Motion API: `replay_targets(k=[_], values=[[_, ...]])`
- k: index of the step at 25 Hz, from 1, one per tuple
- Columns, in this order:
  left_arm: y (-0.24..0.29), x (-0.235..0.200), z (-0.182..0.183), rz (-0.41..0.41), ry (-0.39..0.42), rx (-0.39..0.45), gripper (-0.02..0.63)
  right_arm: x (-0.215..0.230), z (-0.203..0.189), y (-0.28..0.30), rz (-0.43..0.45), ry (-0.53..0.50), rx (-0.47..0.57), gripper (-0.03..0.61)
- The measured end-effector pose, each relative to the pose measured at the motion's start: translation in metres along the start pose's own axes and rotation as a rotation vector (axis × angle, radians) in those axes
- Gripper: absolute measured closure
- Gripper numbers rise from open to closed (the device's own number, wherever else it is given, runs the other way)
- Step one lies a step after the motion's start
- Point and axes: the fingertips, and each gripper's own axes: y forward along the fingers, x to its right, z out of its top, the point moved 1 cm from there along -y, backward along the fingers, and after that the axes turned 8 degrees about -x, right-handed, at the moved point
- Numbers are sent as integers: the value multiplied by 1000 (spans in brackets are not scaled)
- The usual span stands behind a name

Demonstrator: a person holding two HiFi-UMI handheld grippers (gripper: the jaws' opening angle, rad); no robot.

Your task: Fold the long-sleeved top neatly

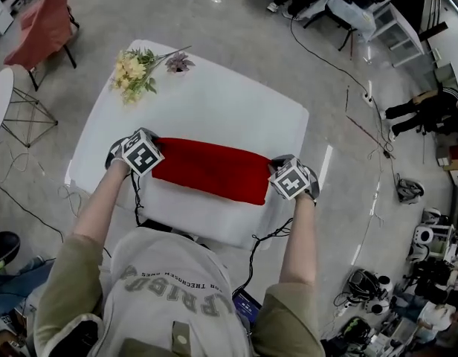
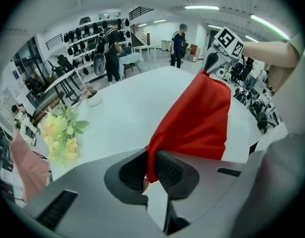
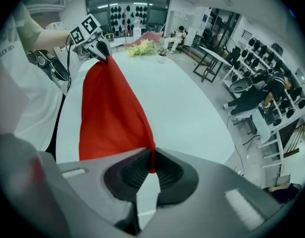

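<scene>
Bunch of yellow and purple flowers (image 1: 140,69) lies at far-left corner of white square table (image 1: 236,110); pink-draped chair (image 1: 44,21) beyond.

Red top (image 1: 212,169) stretched above white table (image 1: 236,117)

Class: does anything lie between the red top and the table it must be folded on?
Nothing visible does. The left gripper and right gripper pinch the ends of the red top over the white table; the flowers lie apart at its far corner.

Workshop-like lab, concrete floor (image 1: 236,21), wall racks (image 2: 88,32) of dark gear (rows of it), equipment (image 1: 366,285) heaped nearby
</scene>
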Motion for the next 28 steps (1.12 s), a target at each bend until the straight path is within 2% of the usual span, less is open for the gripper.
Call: replay_targets(k=[4,7,11,14,16,17,18,19,21,25,28], values=[[26,-10,3,-37,-52,-54,567,16,6,33,30,34,-60,557],[32,-22,4,-26,-122,-43,481,29,9,40,-9,96,-56,546],[18,-41,-2,2,-241,38,370,46,13,20,-64,213,80,503],[-4,-48,-11,23,-339,132,342,48,8,-12,-76,275,199,502],[-20,-50,-16,38,-407,215,341,36,3,-30,-54,286,262,500],[-29,-49,-20,47,-443,253,341,26,1,-36,-26,282,282,458],[-37,-48,-25,55,-473,282,341,14,-2,-40,5,272,294,340],[-44,-44,-30,60,-495,300,341,0,-4,-43,30,253,300,319],[-53,-24,-44,39,-508,295,341,-27,-8,-48,43,195,304,319],[-36,42,-67,-71,-483,213,341,-82,-18,-46,25,65,275,319],[-10,75,-79,-81,-456,145,341,-111,-35,-27,3,-10,206,319]])
